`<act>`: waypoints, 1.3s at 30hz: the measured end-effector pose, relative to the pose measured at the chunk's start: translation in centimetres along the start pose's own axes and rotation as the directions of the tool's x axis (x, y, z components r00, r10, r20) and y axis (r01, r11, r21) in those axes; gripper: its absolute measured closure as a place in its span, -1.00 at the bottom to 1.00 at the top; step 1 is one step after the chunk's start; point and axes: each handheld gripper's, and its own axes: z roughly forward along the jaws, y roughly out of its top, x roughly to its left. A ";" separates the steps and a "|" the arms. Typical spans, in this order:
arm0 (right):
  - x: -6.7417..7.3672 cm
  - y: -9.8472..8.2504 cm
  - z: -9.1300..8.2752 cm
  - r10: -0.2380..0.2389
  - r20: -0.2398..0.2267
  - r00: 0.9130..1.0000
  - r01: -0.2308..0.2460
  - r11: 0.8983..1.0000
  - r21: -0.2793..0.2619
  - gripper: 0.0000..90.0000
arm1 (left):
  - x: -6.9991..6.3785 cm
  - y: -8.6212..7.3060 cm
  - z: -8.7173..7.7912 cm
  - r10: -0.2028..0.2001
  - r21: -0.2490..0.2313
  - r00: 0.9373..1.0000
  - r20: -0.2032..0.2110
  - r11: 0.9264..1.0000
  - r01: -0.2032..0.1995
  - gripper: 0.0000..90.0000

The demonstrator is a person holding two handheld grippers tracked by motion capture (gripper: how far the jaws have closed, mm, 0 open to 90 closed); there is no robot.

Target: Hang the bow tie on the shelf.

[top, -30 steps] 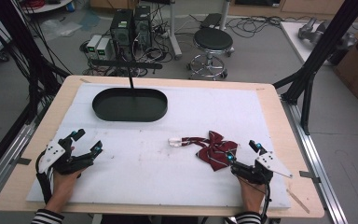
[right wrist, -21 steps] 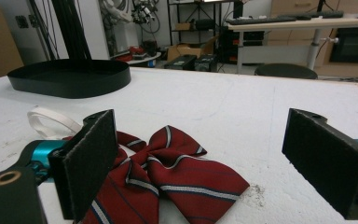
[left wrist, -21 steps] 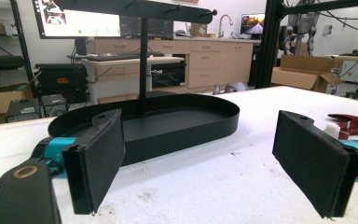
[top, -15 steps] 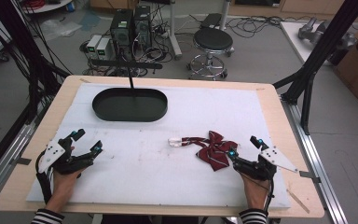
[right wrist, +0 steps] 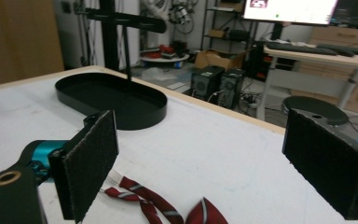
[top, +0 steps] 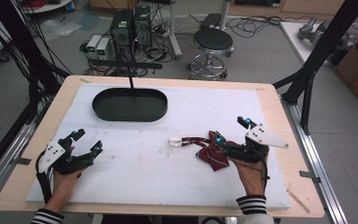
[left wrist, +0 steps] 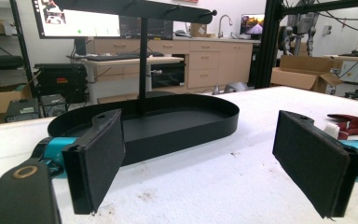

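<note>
A dark red striped bow tie (top: 213, 149) with a strap ending in a white clasp (top: 173, 140) lies on the white mat, right of centre. My right gripper (top: 233, 131) hovers open at the tie's right side, one fingertip over its upper edge; the red strap (right wrist: 140, 198) lies below its wide-apart jaws. A black oval tray (top: 129, 104) with an upright T-shaped stand (top: 127, 66) sits at the back left. My left gripper (top: 87, 142) rests open near the front left, facing the tray (left wrist: 168, 123), with nothing between its jaws.
The white mat (top: 158, 163) covers most of the wooden table (top: 279, 107). Black frame posts (top: 321, 51) stand at both sides. Beyond the far edge are a stool (top: 213, 42), computer boxes (top: 130, 28) and cables on the floor.
My right gripper has moved slightly forward and left over the bow tie's right side. The left gripper and the tie have stayed put.
</note>
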 end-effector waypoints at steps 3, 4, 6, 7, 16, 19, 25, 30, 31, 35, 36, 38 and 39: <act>0.6 1.1 1.3 -0.044 -0.047 0.998 0.045 0.998 0.031 -0.79 | 0.0 0.0 0.0 -0.003 0.001 1.000 -0.001 1.000 0.003 -0.63; 0.6 1.1 1.3 -0.044 -0.047 0.998 0.045 0.998 0.031 -0.79 | 0.0 0.0 0.0 -0.003 0.001 1.000 -0.001 1.000 0.003 -0.63; 1.0 1.7 2.2 -0.055 -0.082 0.995 0.060 0.997 0.051 -0.79 | 0.0 0.0 0.0 -0.002 0.000 1.000 0.000 1.000 0.002 -0.63; 1.2 2.1 2.8 -0.065 -0.099 0.993 0.072 0.995 0.065 -0.79 | 0.0 0.0 0.0 -0.002 0.001 1.000 0.000 1.000 0.002 -0.63; 2.6 2.6 6.8 -0.082 -0.248 0.965 0.127 0.978 0.168 -0.79 | 0.1 0.0 0.0 -0.010 0.003 1.000 -0.003 1.000 0.010 -0.63; 2.8 2.3 7.9 -0.072 -0.282 0.957 0.130 0.972 0.194 -0.79 | 0.1 0.0 0.0 -0.010 0.001 1.000 -0.003 1.000 0.010 -0.63; 3.3 1.9 9.9 -0.064 -0.324 0.944 0.155 0.952 0.262 -0.79 | 0.1 0.0 0.0 -0.006 0.001 1.000 -0.002 1.000 0.006 -0.63; 4.0 1.8 11.7 -0.047 -0.379 0.924 0.177 0.933 0.314 -0.79 | 0.1 0.0 0.0 -0.010 0.002 1.000 -0.004 1.000 0.010 -0.63; 4.1 1.8 12.0 -0.045 -0.387 0.921 0.181 0.930 0.321 -0.79 | 0.1 0.0 0.0 -0.010 0.002 1.000 -0.004 1.000 0.010 -0.63; 4.5 1.4 12.7 -0.047 -0.412 0.910 0.203 0.917 0.343 -0.79 | 0.1 0.0 0.0 -0.009 0.002 1.000 -0.004 1.000 0.009 -0.63; 4.5 1.2 12.9 -0.047 -0.420 0.906 0.212 0.911 0.354 -0.79 | 0.1 0.0 0.0 -0.010 0.001 1.000 -0.004 1.000 0.010 -0.63; 4.6 0.7 13.5 -0.037 -0.423 0.905 0.219 0.895 0.389 -0.79 | 0.1 0.0 0.0 -0.011 0.002 1.000 -0.004 1.000 0.011 -0.63; 4.6 0.7 13.5 -0.037 -0.423 0.905 0.219 0.895 0.389 -0.79 | 0.1 0.0 0.0 -0.012 0.002 1.000 -0.005 1.000 0.012 -0.63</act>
